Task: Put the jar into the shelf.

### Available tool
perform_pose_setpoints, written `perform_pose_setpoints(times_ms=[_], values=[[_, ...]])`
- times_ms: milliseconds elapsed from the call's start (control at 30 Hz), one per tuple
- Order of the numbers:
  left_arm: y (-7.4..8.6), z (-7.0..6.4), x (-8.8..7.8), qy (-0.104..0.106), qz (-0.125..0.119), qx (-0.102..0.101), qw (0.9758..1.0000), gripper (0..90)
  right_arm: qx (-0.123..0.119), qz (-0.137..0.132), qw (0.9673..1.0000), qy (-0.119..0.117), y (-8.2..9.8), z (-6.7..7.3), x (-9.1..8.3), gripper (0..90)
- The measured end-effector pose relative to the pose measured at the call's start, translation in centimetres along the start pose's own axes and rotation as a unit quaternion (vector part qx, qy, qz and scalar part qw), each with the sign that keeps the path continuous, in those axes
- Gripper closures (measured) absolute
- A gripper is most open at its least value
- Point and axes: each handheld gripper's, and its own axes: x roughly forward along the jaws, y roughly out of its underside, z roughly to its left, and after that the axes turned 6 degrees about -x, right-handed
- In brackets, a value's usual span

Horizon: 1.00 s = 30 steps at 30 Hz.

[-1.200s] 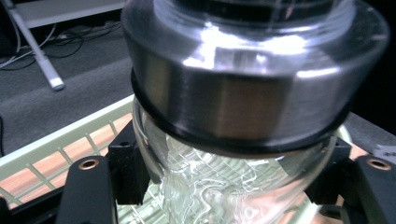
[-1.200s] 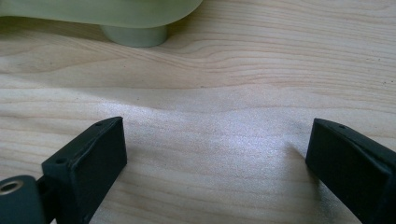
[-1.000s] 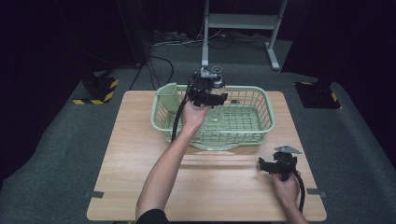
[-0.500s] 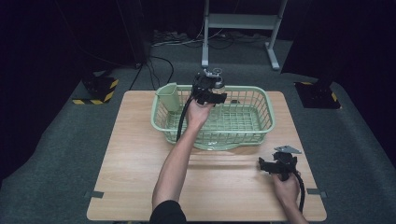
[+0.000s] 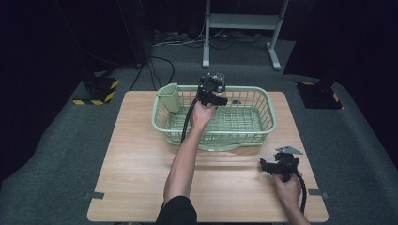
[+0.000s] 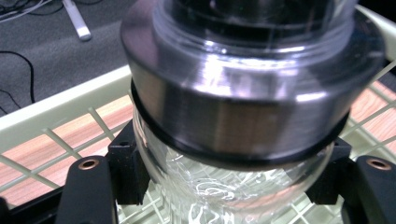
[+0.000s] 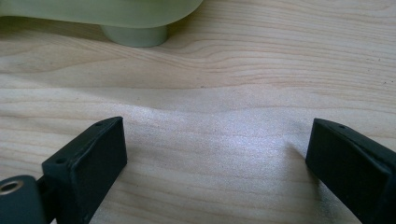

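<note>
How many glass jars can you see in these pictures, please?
1. The jar sits between the jaws of the left tool, above the far side of the green basket. Others could be hidden behind the hand.

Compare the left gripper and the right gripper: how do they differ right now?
The left gripper is shut on a clear glass jar with a metal band over the pale green plastic basket; the right gripper is open, holding nothing, low over the wooden table. Both have black jaws.

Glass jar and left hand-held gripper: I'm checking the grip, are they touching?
Touching. In the left gripper view, both black jaws of the left hand-held gripper press against the glass jar just below its metal band, above the basket.
</note>
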Motion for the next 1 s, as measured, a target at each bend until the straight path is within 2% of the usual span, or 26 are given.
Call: perform_pose_setpoints(times_ms=[167,367,500,667,833,1000], values=[[0.1,0.3,1.5,0.003,0.025,0.000,0.9997,31.6,-0.001,-0.001,1.0000,0.000,0.0,0.0,0.0,5.1],[0.4,0.9,2.6,0.006,0.036,-0.002,0.9993,31.6,-0.003,-0.002,1.0000,-0.001,0.0,0.0,0.0,5.4],[0.4,1.1,2.8,0.014,0.036,-0.001,0.9993,31.6,-0.004,-0.002,1.0000,-0.001,0.0,0.0,0.0,5.4],[0.5,1.1,3.0,0.014,0.039,0.008,0.9991,31.6,-0.004,-0.002,1.0000,-0.001,0.0,0.0,0.0,5.4],[0.6,1.2,2.9,0.014,0.043,0.003,0.9990,31.5,-0.002,-0.002,1.0000,-0.001,0.0,0.0,0.0,5.4],[0.7,1.2,2.6,0.015,0.053,0.009,0.9984,31.4,-0.003,-0.002,1.0000,0.000,0.0,0.0,0.0,5.4]])
